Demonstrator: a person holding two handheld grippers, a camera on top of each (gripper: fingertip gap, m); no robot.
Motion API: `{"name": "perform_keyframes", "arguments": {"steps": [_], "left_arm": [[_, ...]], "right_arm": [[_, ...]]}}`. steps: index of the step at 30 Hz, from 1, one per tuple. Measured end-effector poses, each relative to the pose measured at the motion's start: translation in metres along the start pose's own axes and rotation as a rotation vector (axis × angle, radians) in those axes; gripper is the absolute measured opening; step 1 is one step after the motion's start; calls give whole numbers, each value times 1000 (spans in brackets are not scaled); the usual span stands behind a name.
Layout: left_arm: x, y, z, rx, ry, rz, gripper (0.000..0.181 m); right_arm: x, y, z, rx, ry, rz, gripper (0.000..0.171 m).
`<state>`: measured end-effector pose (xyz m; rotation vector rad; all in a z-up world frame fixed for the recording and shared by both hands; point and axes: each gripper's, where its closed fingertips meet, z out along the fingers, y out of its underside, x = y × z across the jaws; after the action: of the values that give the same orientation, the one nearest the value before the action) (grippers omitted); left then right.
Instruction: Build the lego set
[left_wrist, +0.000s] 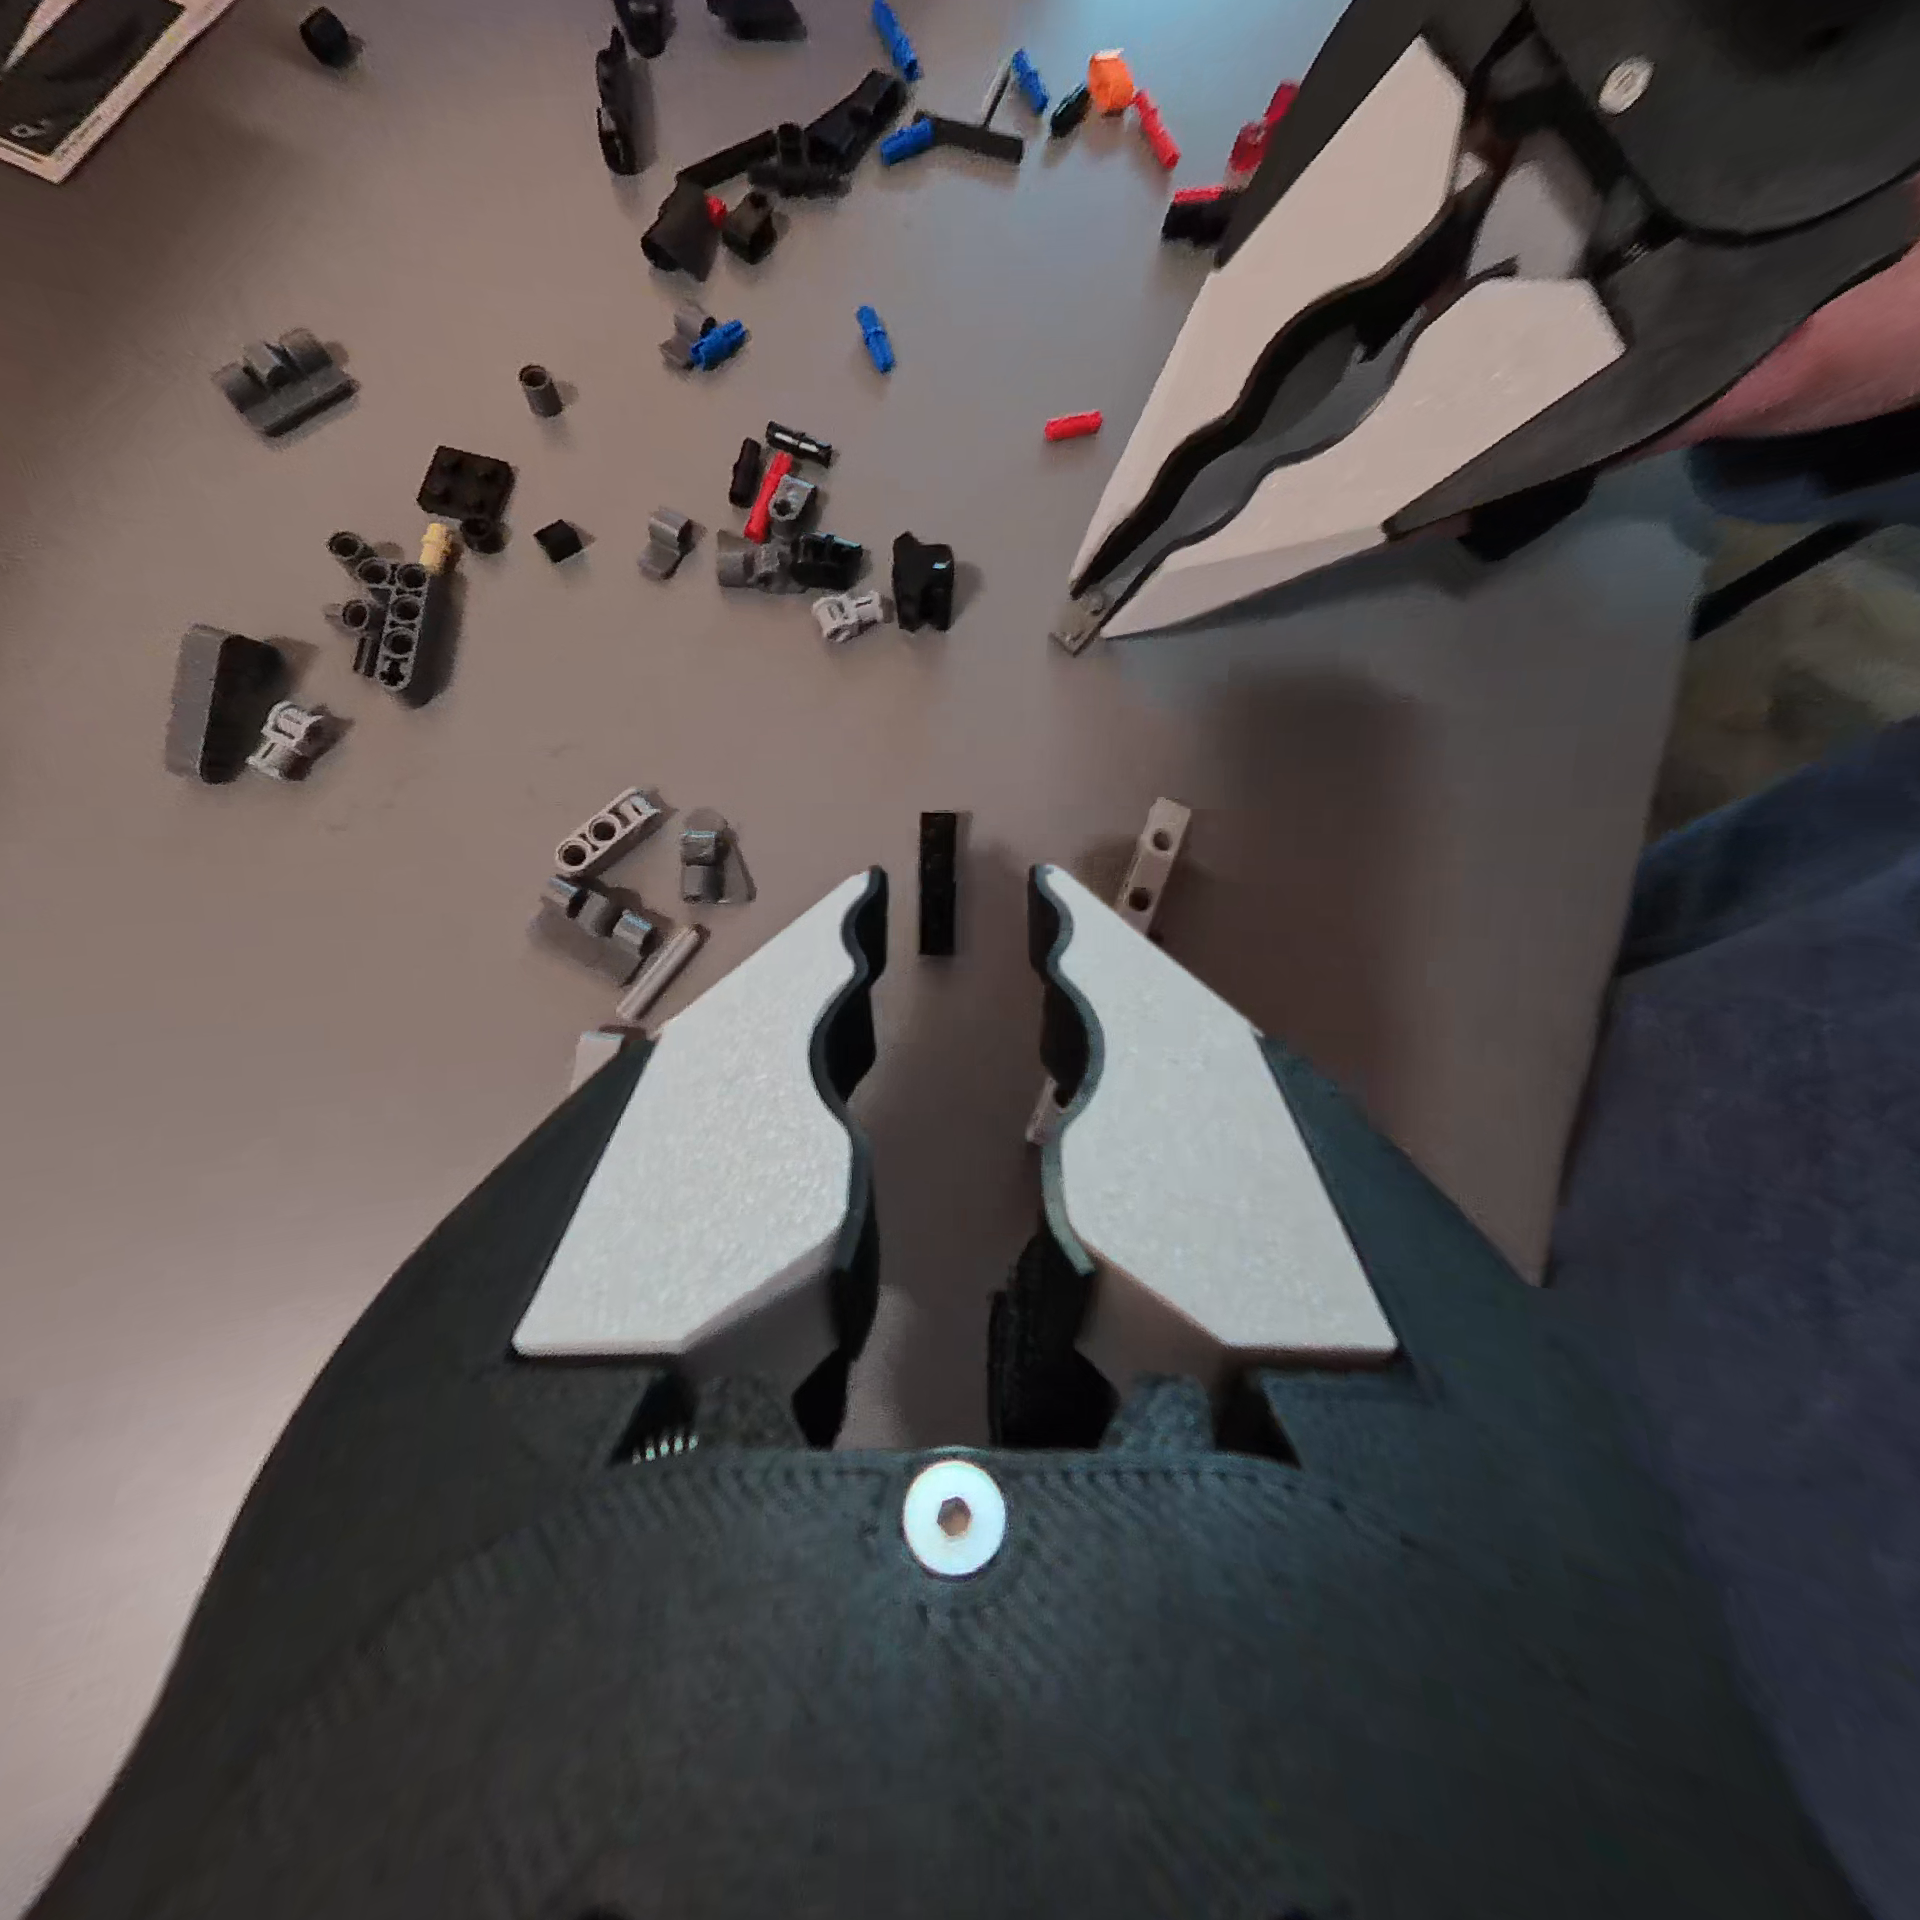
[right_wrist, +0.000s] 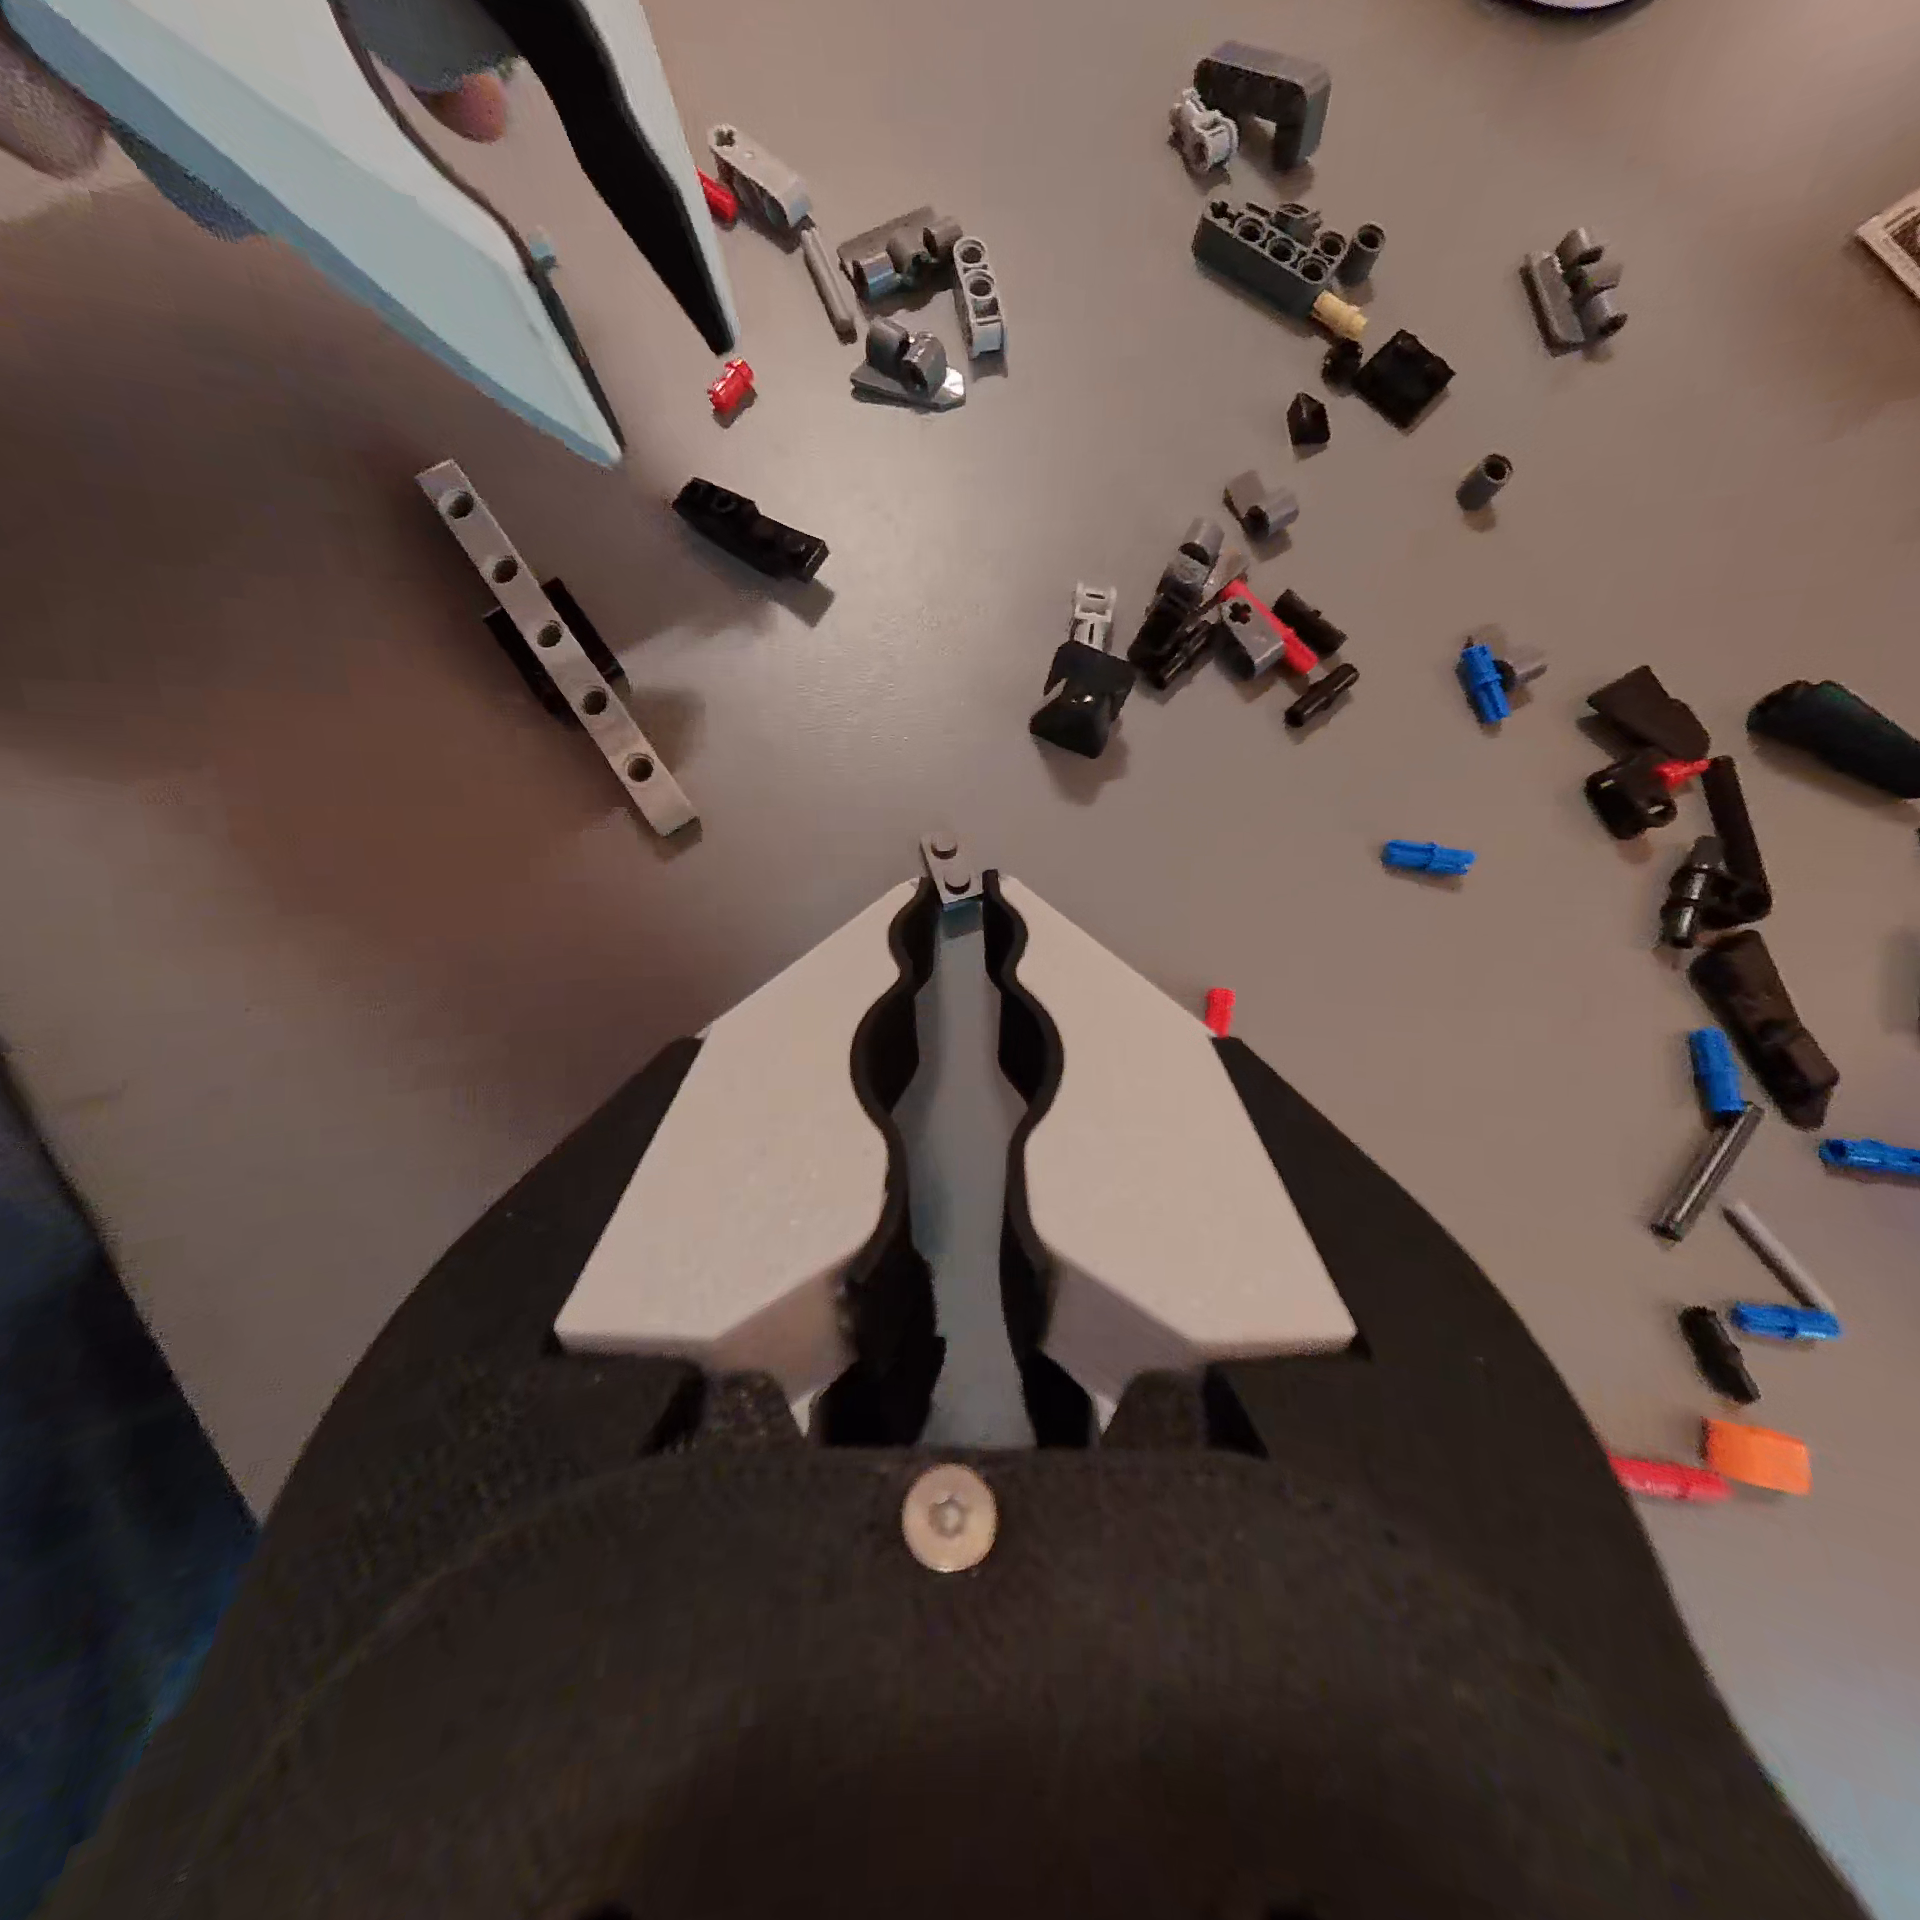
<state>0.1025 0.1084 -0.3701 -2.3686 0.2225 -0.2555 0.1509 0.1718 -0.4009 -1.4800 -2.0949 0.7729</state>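
Observation:
My left gripper (left_wrist: 958, 899) is open and held low over the grey table. A black plate (left_wrist: 940, 883) lies flat just ahead of it, in line with the gap between its tips. A long grey beam with holes (left_wrist: 1156, 864) lies just right of the tips. My right gripper (right_wrist: 954, 883) is shut on a small grey plate (right_wrist: 950, 864) that sticks out past its tips. In the right wrist view the left gripper (right_wrist: 665, 395) shows at upper left, with the black plate (right_wrist: 750, 540) and the grey beam (right_wrist: 556, 634) below it. The right gripper (left_wrist: 1091, 613) with its grey plate (left_wrist: 1075, 629) shows in the left wrist view.
Many loose black, grey, blue and red pieces (left_wrist: 779, 520) are scattered over the far table (left_wrist: 1195, 748), also in the right wrist view (right_wrist: 1226, 634). An instruction booklet (left_wrist: 73, 94) lies at the far corner. The table edge (left_wrist: 1621, 831) and a person's leg run along the right. My hands' fingertips stand some 9 centimeters from each other.

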Motion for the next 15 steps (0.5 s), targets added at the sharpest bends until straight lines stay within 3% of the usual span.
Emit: {"name": "perform_keyframes", "arguments": {"steps": [9,15], "left_arm": [[-6,14,19,-83,-102,73,22],[-5,18,27,-125,-128,128,7]], "right_arm": [[-5,1,-2,16,-45,74,13],[-2,-1,-4,39,-45,85,12]]}}
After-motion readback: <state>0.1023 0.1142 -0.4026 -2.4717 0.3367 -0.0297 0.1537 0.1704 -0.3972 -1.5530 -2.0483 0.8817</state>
